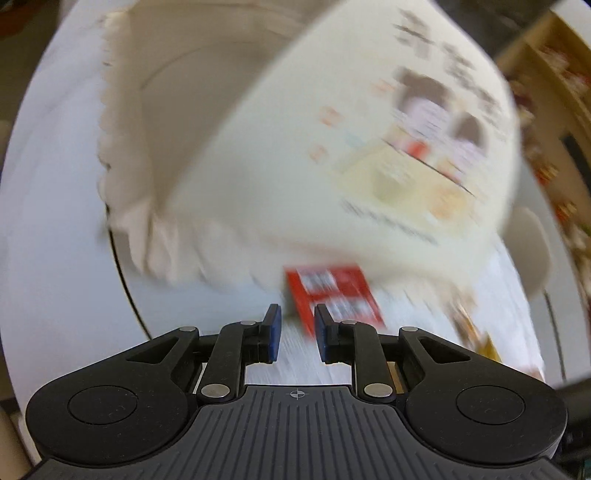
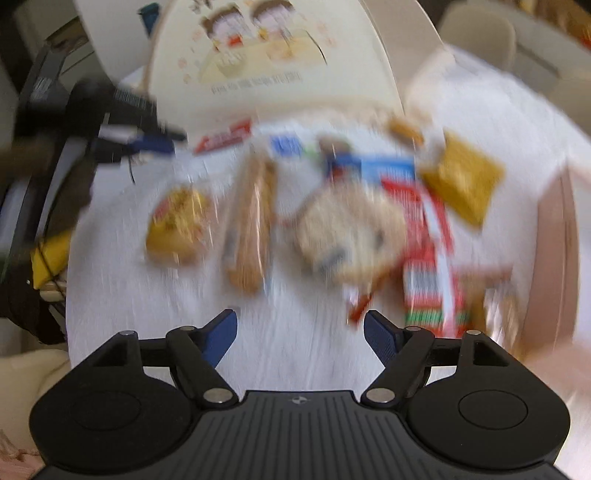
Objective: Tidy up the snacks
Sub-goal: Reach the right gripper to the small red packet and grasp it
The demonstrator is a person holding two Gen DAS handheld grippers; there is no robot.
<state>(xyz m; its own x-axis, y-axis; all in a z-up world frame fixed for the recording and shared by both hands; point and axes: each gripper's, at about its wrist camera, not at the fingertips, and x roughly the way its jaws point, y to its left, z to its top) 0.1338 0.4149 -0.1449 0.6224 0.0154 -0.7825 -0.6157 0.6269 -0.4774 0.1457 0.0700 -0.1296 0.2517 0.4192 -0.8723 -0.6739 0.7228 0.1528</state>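
White round worktop [image 1: 44, 221], lit evenly, blurred by motion in both views. Just beyond the worktop's right edge in the left wrist view, a cream chair back [image 1: 532, 251]; farther off past that same edge, a pale shelf [image 1: 546, 92] crowded with small colourful items, too smeared to name. Off the worktop's left edge in the right wrist view, a yellow object [image 2: 51, 258]. Past the worktop's far side, another cream chair [image 2: 480, 33].

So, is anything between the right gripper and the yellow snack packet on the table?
Nothing visible: only bare white table lies between the open right gripper and the yellow snack packet. The picture is blurred.
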